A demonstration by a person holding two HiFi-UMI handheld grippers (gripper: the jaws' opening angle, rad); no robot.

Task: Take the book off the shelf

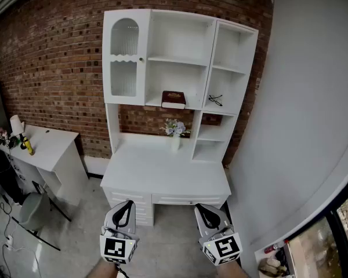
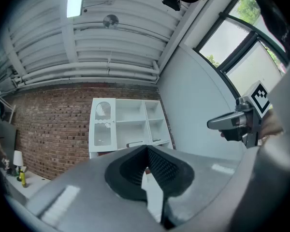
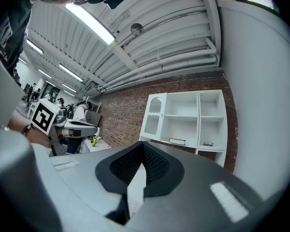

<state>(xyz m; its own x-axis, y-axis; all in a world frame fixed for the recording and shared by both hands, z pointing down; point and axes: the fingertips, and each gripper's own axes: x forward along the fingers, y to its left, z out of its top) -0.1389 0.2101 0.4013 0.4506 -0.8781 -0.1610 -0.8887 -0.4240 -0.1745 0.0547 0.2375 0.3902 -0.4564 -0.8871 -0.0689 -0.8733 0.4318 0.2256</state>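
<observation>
Glasses (image 1: 215, 101) near book (image 1: 173, 99), flowers (image 1: 176, 128) below

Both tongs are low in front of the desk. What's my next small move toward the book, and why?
Probably step in and raise the right tongs toward the book. It lies flat on the middle shelf above the desk, well beyond reach. Both the right and the left tongs are shut and hold nothing.

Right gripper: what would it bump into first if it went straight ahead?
The right gripper would probably meet the white desk first; nothing shows in between, though depth is unclear.
</observation>
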